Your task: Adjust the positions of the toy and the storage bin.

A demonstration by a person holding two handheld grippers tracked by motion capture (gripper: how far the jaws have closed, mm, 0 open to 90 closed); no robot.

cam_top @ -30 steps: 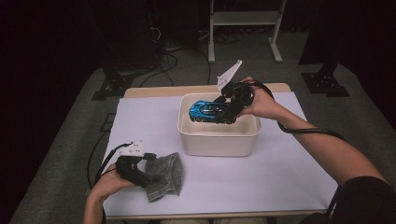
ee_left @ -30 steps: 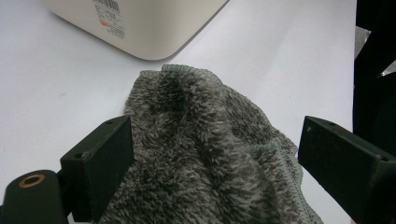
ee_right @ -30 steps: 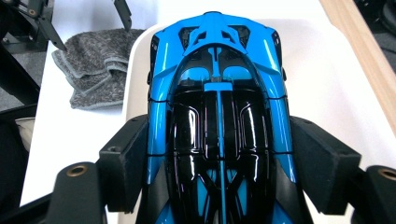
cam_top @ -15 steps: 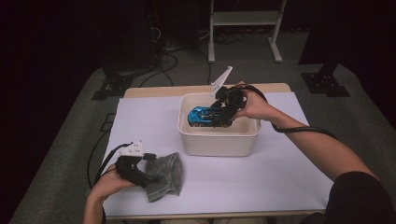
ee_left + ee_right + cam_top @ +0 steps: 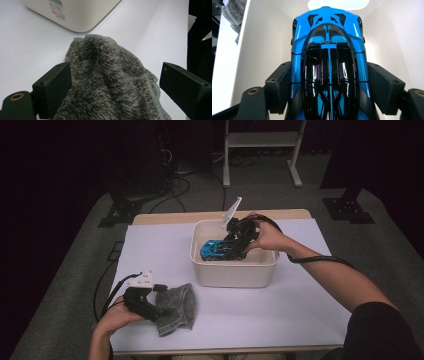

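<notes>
— Right gripper [image 5: 231, 251], what has it got?
— Both jaws clamp the flanks of a blue-and-black toy car [image 5: 328, 62], held down inside the white bin [image 5: 235, 272] on the counter [image 5: 280, 305].
— And the left gripper [image 5: 159, 312]?
— Jaws spread wide, resting over a grey fuzzy cloth [image 5: 110, 82] near the counter's front edge, gripping nothing. The cloth lies just beside the bin's corner.

Sticker w/ barcode + small print on white bin [image 5: 75, 12] wall: too small, illegible. No other text.
</notes>
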